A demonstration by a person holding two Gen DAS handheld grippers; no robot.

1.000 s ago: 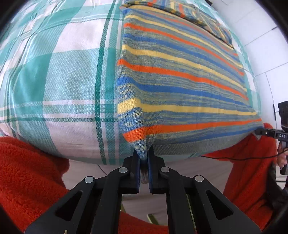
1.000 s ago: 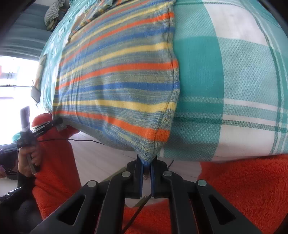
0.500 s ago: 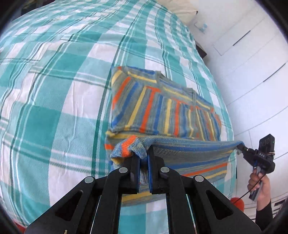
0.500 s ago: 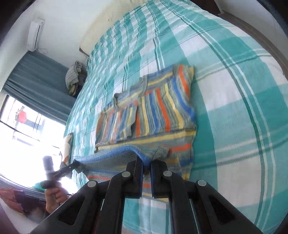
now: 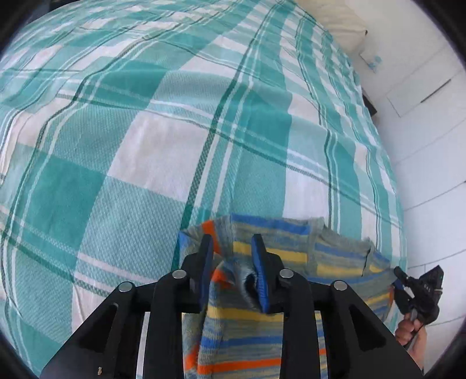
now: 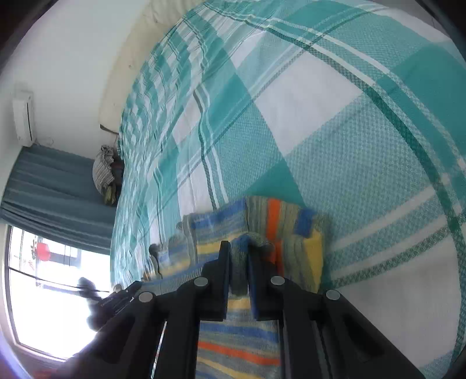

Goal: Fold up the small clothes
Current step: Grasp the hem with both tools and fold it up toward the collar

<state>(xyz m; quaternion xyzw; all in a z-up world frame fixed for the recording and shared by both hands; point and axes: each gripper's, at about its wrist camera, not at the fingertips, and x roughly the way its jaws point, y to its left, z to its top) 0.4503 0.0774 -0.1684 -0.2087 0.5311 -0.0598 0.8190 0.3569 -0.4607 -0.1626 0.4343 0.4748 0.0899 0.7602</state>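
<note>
1. The striped sweater point(image 5: 335, 256) lies folded on the bed point(image 5: 145, 163), its orange, yellow and blue bands doubled over themselves near the bed's near edge; in the right wrist view the sweater point(image 6: 291, 233) shows as a thick stack of layers.
2. The left claw point(image 5: 233, 274) has its blue-padded fingers spread apart, with a bunched sweater corner lying loose between them and touching the right pad.
3. The right claw point(image 6: 237, 271) stands with a narrow gap between its fingers, a fold of sweater filling that gap; whether the pads press it I cannot tell.
4. In the left wrist view the right claw point(image 5: 399, 280) sits at the sweater's far corner.
5. The bed wears a teal-and-white plaid cover.
6. A pillow point(image 5: 340, 26) rests at the head, blue curtains point(image 6: 52, 186) hang by the window point(image 6: 43, 291).
</note>
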